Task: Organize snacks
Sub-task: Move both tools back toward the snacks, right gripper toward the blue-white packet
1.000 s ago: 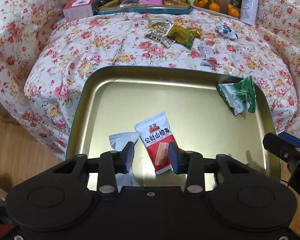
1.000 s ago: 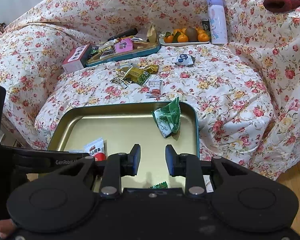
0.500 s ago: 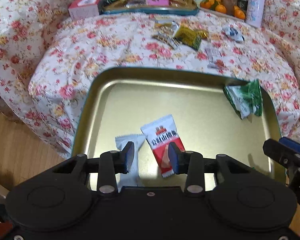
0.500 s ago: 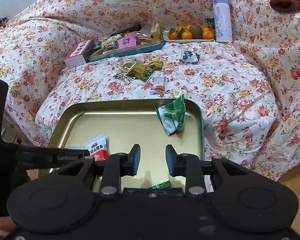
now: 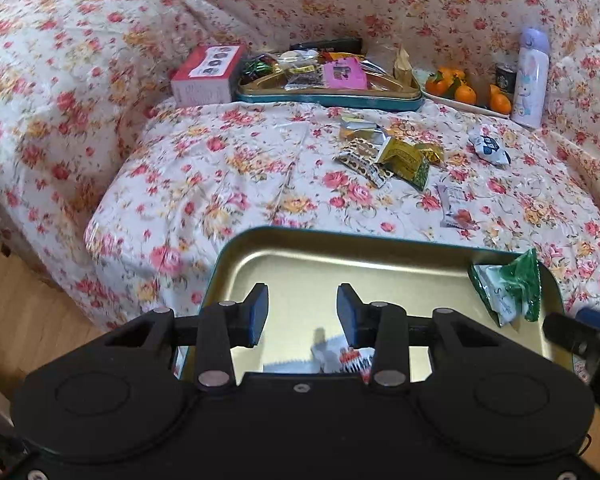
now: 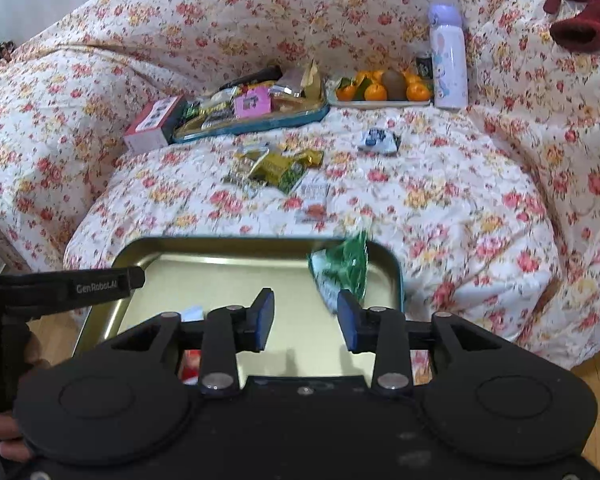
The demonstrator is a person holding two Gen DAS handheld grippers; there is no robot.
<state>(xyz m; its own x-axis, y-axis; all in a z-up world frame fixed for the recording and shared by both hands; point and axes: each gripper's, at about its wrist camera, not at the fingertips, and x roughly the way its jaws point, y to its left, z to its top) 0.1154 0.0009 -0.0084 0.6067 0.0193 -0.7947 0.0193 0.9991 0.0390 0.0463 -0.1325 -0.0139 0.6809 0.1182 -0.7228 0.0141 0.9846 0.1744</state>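
Note:
A gold tray with a teal rim (image 5: 380,264) (image 6: 204,268) lies at the sofa's front edge. It holds a green snack packet (image 5: 508,286) (image 6: 342,270) at its far right, and a red-and-white packet (image 5: 354,358) and a white packet (image 5: 288,362) near me, partly hidden by my left gripper (image 5: 302,314). That gripper is open and empty above the tray. My right gripper (image 6: 305,318) is open and empty over the tray's right part, just short of the green packet. Loose snacks (image 5: 388,158) (image 6: 274,166) lie further back on the floral cover.
A second tray full of snacks (image 5: 328,76) (image 6: 252,108), a pink box (image 5: 208,74), a plate of oranges (image 5: 466,90) (image 6: 382,86) and a lilac bottle (image 5: 531,76) (image 6: 447,56) stand at the back. A blue-white packet (image 5: 488,148) (image 6: 378,138) and wooden floor (image 5: 20,312) show.
Both grippers have pulled back and tilted up, so more of the sofa shows. The red and white packets have slid under my left gripper. Both stay open.

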